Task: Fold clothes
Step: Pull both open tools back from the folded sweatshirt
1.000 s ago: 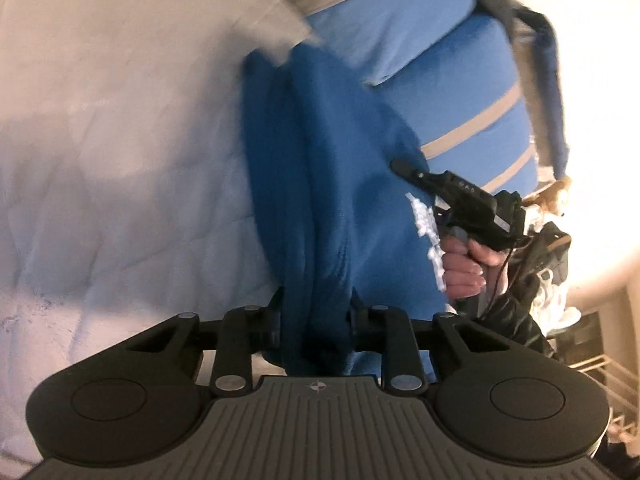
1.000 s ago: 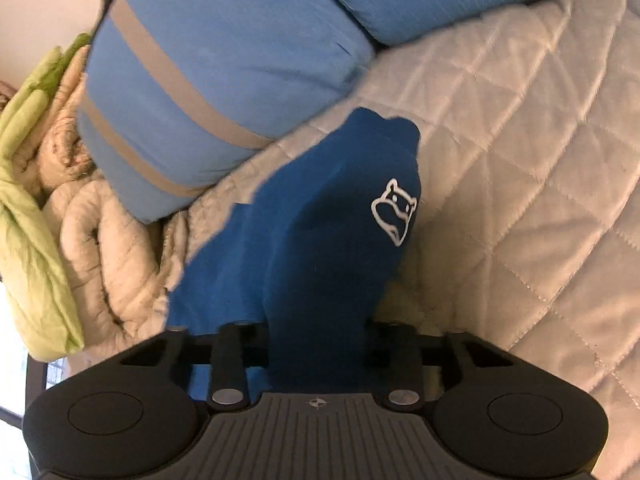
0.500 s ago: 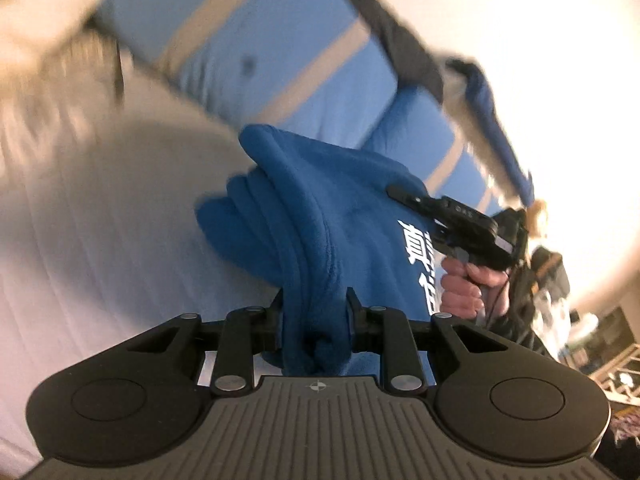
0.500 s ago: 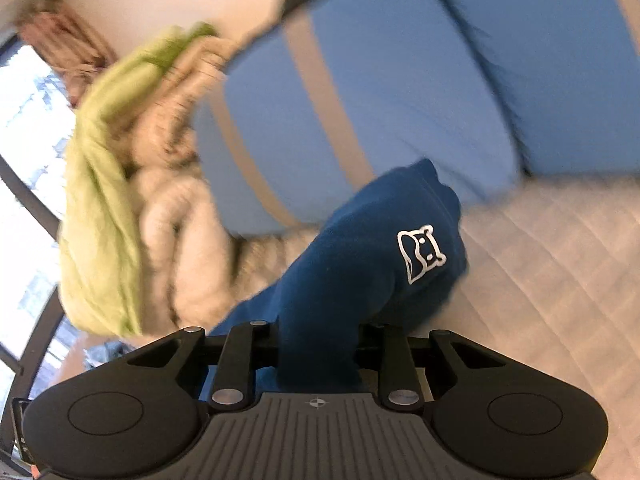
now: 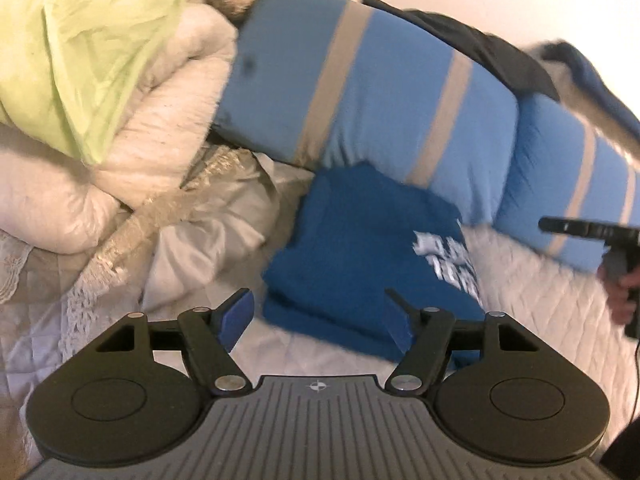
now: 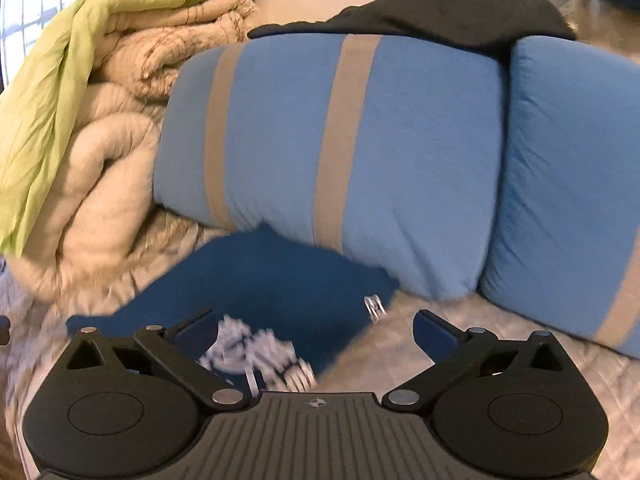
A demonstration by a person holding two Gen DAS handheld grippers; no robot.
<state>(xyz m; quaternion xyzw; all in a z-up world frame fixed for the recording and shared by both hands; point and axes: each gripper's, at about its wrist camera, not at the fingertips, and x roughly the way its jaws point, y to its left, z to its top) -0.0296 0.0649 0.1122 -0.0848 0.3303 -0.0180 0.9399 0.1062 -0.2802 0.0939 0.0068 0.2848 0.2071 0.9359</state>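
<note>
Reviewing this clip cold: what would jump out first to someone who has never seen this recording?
The folded dark blue garment with white print, lying on the white quilt against the light blue striped pillows. Both the left gripper and the right gripper are open just in front of it, holding nothing. At far left a pile of cream comforters topped by a lime green sheet also draws the eye.

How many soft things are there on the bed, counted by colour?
Dark blue garment: 1
Light blue striped pillows: 2
Green blanket: 1
Cream comforter: 1
Black cloth on the pillows: 1
Total: 6
</note>
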